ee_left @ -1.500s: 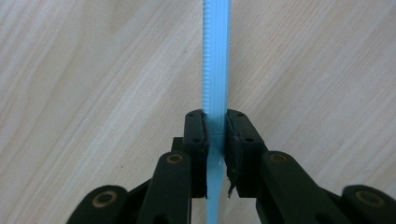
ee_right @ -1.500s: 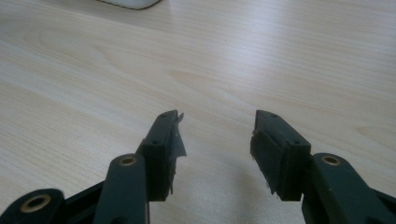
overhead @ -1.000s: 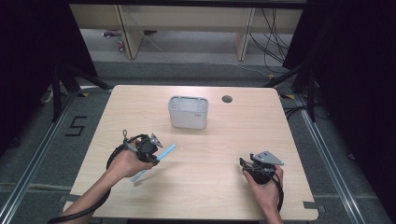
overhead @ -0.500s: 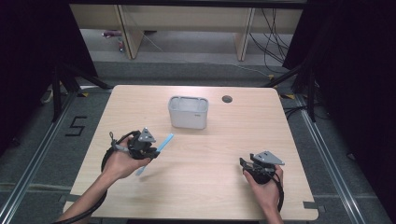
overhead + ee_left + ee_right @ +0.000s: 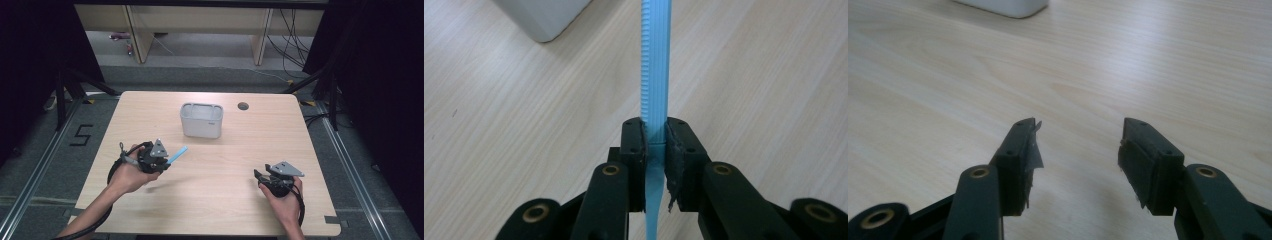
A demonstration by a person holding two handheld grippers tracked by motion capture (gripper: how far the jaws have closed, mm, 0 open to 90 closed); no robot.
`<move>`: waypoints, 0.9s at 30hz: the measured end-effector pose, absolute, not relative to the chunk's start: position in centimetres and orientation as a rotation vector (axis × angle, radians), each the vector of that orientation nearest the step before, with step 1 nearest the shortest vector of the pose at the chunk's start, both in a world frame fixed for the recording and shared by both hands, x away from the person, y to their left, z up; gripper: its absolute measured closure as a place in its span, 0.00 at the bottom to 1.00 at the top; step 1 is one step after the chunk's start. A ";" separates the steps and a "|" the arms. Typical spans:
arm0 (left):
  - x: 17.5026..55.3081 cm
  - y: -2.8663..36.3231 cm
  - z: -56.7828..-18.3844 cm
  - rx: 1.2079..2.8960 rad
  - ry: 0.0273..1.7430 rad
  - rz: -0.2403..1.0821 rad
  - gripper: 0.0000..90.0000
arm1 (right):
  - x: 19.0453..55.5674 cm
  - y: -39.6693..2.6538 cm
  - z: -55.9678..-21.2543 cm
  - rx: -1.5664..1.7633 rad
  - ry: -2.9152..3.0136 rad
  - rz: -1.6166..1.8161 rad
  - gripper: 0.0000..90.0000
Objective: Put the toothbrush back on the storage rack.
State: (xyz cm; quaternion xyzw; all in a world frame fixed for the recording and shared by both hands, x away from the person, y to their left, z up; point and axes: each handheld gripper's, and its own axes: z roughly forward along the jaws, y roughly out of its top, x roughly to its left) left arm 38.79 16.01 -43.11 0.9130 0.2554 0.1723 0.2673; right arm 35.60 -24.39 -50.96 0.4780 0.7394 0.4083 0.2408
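You are wearing nothing on your forearms: both are showing bare, with no sleeves. Your left tool (image 5: 159, 156) is showing a black body at the lower left of the high view, a grey three-cornered plate on top and a black cable looping behind it. Your right tool (image 5: 267, 176), at the lower right, is carrying the same plate and cable. Close up, brass-coloured pivots are shining on black jaws with small screws and frayed dark pads.
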 end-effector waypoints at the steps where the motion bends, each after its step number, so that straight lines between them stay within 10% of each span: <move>1: 38.8 16.0 -43.1 2.486 0.663 0.471 0.87 | 35.6 -24.3 -50.7 1.277 2.056 1.121 0.54; 27: 36.0 9.6 -43.0 2.822 0.053 0.287 0.87 | 34.7 -14.1 -45.7 0.299 2.783 1.032 0.45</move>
